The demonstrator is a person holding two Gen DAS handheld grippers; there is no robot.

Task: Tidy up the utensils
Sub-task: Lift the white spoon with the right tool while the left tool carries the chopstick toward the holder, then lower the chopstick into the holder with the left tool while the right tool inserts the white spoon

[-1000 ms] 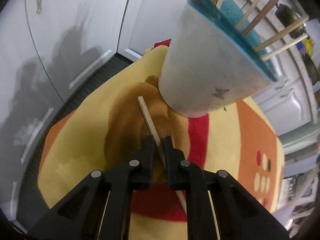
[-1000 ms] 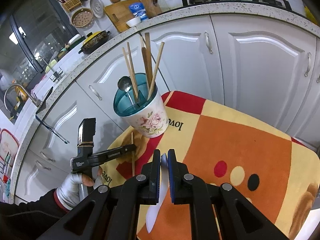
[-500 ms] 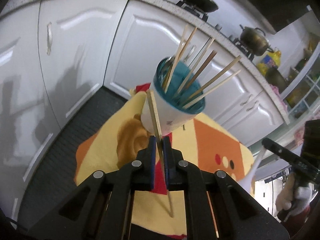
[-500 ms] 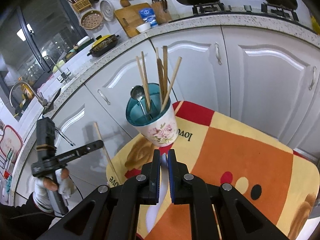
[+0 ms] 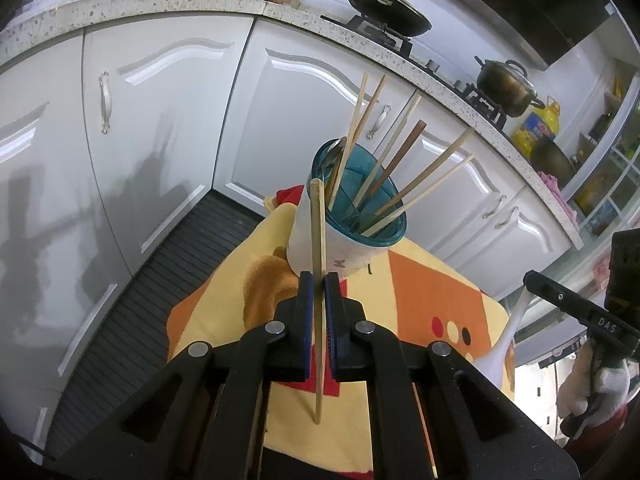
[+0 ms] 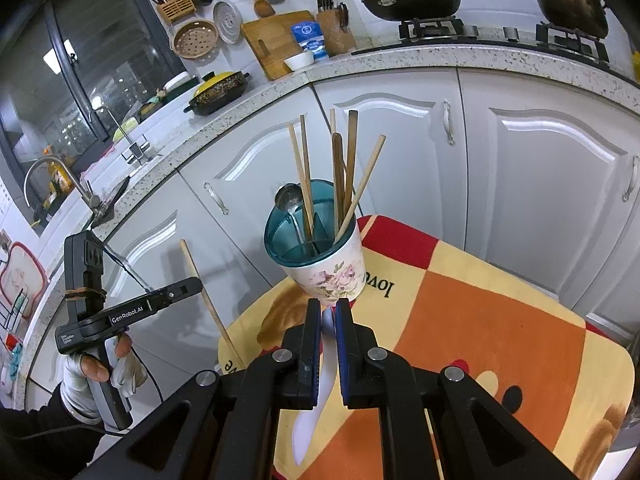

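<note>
Several chopsticks in floral holder

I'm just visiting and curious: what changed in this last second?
The left gripper closed on a chopstick lying on the cloth and lifted it clear. The right gripper holds its white spoon as before; the cup stayed put.

Cabinets: white doors with curved panels and metal handles ran below the counter.
Counter: speckled stone carried a stove and cutting board.
Window: dark glass stood behind a faucet.
Floor: dark ribbed mat.
</note>
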